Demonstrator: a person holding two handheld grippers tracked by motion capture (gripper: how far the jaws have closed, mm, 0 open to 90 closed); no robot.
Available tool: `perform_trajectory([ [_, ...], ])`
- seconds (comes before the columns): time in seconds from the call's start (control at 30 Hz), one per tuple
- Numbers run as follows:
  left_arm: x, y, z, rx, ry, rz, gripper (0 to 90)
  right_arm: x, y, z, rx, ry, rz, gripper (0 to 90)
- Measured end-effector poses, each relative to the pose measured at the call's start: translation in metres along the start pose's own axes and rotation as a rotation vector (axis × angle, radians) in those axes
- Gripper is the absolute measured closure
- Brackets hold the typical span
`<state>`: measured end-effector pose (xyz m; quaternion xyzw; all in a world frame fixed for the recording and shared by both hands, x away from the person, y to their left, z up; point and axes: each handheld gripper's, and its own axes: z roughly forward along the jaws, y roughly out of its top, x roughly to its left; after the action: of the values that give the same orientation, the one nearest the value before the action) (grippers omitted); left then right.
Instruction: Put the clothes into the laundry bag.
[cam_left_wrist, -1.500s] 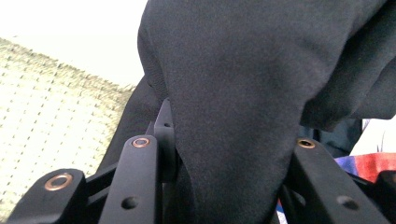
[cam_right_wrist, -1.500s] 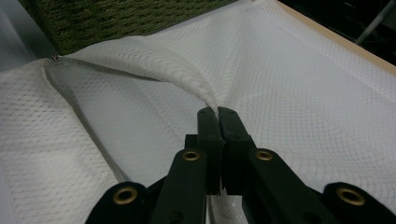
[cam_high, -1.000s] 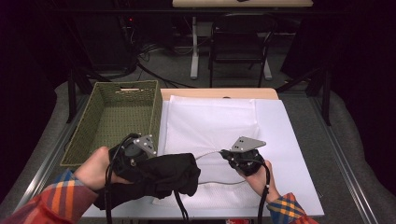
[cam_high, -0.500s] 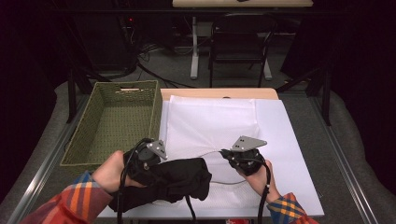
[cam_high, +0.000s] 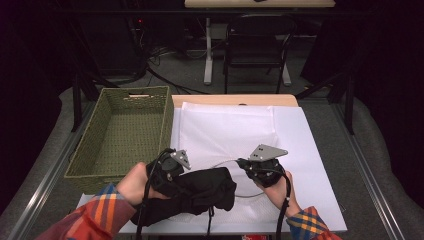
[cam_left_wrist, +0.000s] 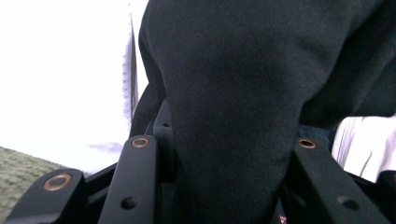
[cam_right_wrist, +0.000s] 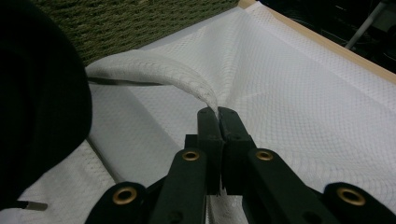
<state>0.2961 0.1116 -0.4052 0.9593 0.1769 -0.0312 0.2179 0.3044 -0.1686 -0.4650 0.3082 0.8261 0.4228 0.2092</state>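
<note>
A black garment (cam_high: 202, 192) lies bunched at the near edge of the white cloth (cam_high: 235, 130). My left gripper (cam_high: 186, 181) is shut on it. In the left gripper view a thick fold of the black garment (cam_left_wrist: 233, 93) sits between the two jaws of the left gripper (cam_left_wrist: 224, 147). To the right, my right gripper (cam_high: 243, 163) points left, low over the cloth. In the right gripper view the right gripper (cam_right_wrist: 218, 114) is shut, pinching a raised ridge of the white cloth (cam_right_wrist: 159, 74). The black garment (cam_right_wrist: 37, 93) shows at that view's left.
An empty green woven basket (cam_high: 125, 140) stands to the left of the cloth, its wall (cam_right_wrist: 130, 23) beyond the ridge. The cloth covers a wooden tabletop (cam_high: 225, 100). A chair (cam_high: 257, 50) and cables sit on the floor behind the table.
My left hand has moved right and down with the black garment, further onto the white cloth and closer to the right gripper. The right gripper has stayed where it was.
</note>
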Motion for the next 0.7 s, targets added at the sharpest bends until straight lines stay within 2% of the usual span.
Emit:
perform_trajectory([
  [0.17,0.003,0.005,0.008,0.002,0.005,-0.024,61.9,-0.001,0.001,-0.001,-0.004,-0.007,0.011,88.8],
  [0.57,0.005,0.012,0.030,0.018,0.019,-0.030,61.5,-0.001,0.002,-0.002,-0.011,-0.013,0.018,88.8],
  [0.7,0.008,0.014,0.038,0.016,0.015,-0.044,61.3,-0.002,0.002,-0.002,-0.010,-0.016,0.024,88.8],
])
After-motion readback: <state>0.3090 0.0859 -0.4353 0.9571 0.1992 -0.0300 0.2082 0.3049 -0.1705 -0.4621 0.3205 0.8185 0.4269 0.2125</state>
